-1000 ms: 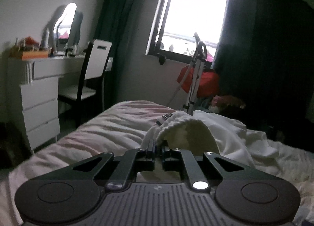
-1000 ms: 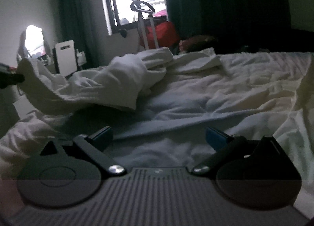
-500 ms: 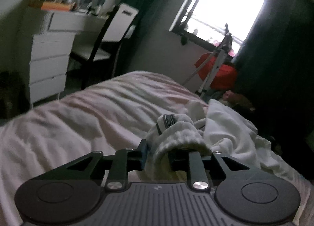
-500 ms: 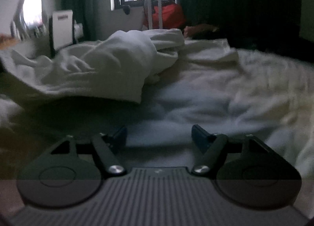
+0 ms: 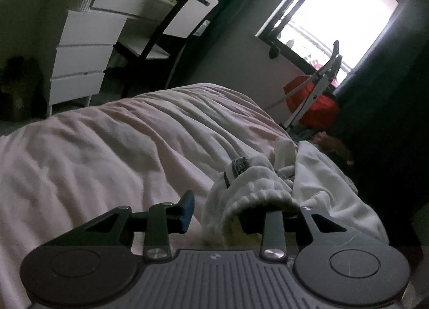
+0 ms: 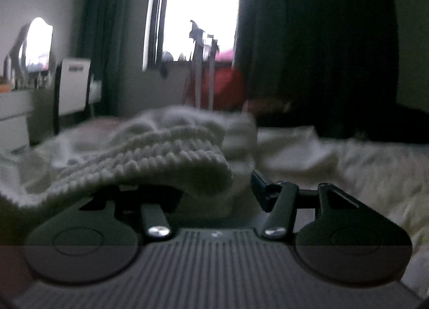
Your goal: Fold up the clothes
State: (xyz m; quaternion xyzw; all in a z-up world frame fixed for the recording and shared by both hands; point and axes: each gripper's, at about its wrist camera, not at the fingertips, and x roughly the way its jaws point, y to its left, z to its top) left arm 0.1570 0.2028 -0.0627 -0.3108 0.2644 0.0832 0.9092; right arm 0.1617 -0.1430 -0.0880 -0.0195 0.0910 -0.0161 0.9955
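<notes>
Left gripper is opening, white garment's ribbed cuff draped over one finger on the bed — it could snag. Right gripper is closing, cuff between — blurred, may pinch bedding too.

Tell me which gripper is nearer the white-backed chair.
Left. The left gripper, jaws opening around a ribbed cuff, sees the chair large, just past the bed edge. The right gripper, jaws closing on ribbed knit, sees it small, far off at left.
</notes>
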